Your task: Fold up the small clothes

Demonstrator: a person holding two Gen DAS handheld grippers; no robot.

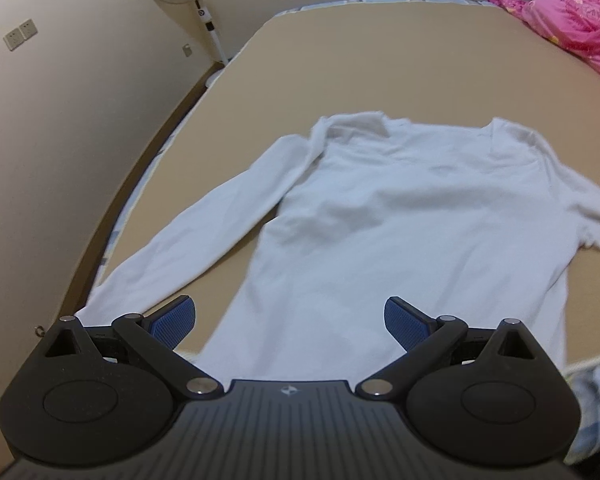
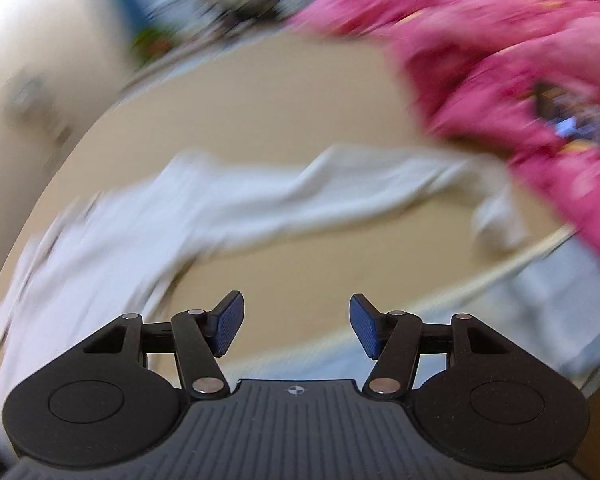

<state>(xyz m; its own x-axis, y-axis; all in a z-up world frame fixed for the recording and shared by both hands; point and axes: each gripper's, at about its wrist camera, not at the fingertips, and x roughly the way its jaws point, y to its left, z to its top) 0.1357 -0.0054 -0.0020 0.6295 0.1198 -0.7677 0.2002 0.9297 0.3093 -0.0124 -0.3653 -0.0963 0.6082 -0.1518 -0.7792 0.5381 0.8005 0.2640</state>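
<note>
The white shirt (image 1: 400, 216) is laid flat on the bed (image 1: 380, 64), both the left gripper (image 1: 290, 326) and right gripper (image 2: 296, 326) are held wide with nothing inside, and a sleeve likely needs to be picked up next.

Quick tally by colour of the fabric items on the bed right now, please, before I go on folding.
White: 1, the white long-sleeved cotton shirt spread flat on the tan bed surface
Pink: 1, the pink flowered quilt bunched at the far corner
Total: 2
</note>
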